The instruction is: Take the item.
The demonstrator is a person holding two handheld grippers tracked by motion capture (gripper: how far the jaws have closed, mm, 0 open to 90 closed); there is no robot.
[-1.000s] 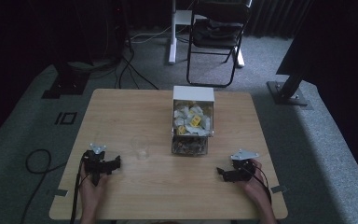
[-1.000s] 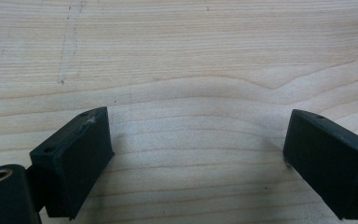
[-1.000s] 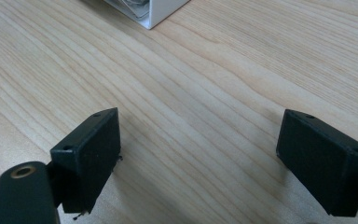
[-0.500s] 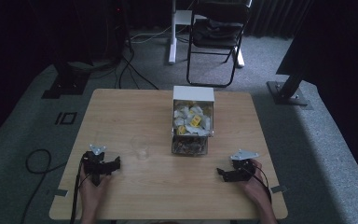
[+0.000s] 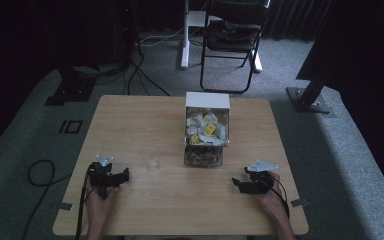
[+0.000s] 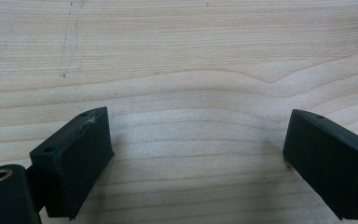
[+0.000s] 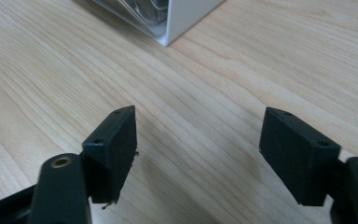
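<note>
A white box (image 5: pixel 207 117) of packets stood mid-table (image 5: pixel 130 115), with a clear cup (image 5: pixel 150 158) near its left. The left gripper (image 5: pixel 117 178) and right gripper (image 5: pixel 240 184) rested at the near edge, well apart, each hand-held.

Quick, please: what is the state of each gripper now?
Left gripper: open, holding nothing.
Right gripper: open, holding nothing.

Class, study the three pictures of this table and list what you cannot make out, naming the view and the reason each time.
- High view: packets in the white box too small to read.
- High view: contents of the box's clear lower part blurred, too small.
- High view: clear cup faint; whether it holds anything is unclear.
- Right gripper view: box cut off by the top edge.
- High view: the person's forearms cut off by the bottom edge.
</note>
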